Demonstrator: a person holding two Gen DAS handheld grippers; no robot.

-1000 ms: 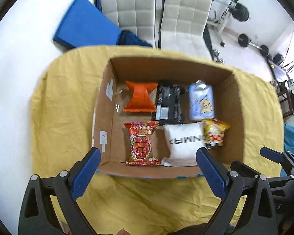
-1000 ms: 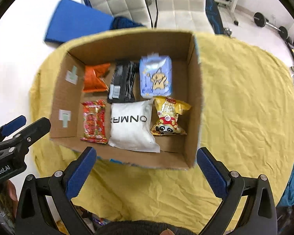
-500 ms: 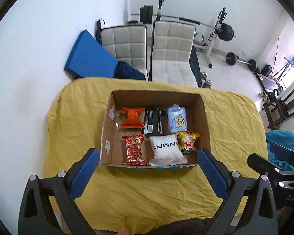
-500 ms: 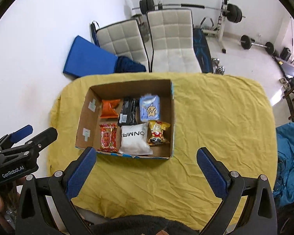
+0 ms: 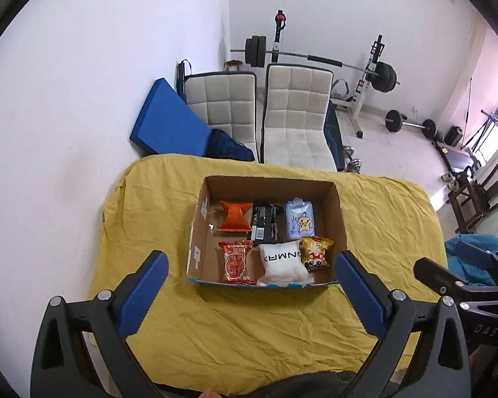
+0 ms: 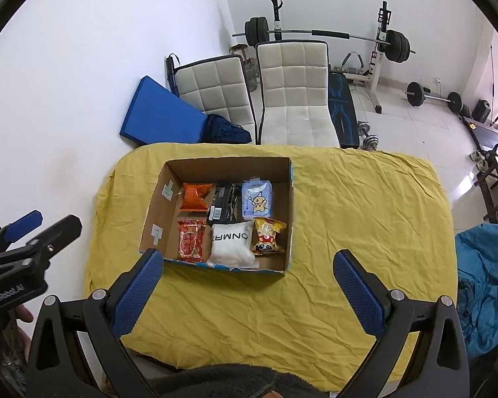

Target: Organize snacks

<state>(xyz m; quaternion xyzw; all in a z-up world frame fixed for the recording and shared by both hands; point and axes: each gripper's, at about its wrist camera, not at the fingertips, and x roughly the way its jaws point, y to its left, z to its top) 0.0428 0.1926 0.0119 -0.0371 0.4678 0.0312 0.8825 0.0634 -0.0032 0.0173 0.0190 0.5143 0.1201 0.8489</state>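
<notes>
A cardboard box (image 5: 340,219) (image 6: 290,219) sits on a table under a yellow cloth (image 5: 249,325) (image 6: 348,225). Inside lie several snack packs in two rows: an orange pack (image 5: 234,220) (image 6: 194,197), a black pack (image 5: 265,224) (image 6: 224,205), a pale blue pack (image 5: 299,220) (image 6: 256,200), a red pack (image 5: 235,262) (image 6: 191,240), a white pack (image 5: 284,263) (image 6: 231,243) and a yellow pack (image 5: 315,252) (image 6: 268,235). My left gripper (image 5: 249,293) and right gripper (image 6: 245,290) hang high above the near table edge, both open and holding nothing.
Two white padded chairs (image 5: 295,119) (image 6: 295,99) and a blue mat (image 5: 167,122) stand behind the table by the wall. A barbell rack (image 6: 315,34) and weights fill the far floor. A blue cloth heap (image 6: 484,282) lies to the right.
Both grippers have pulled back and upward, away from the box, so the whole table and room now show. The snacks in the box have not moved.
</notes>
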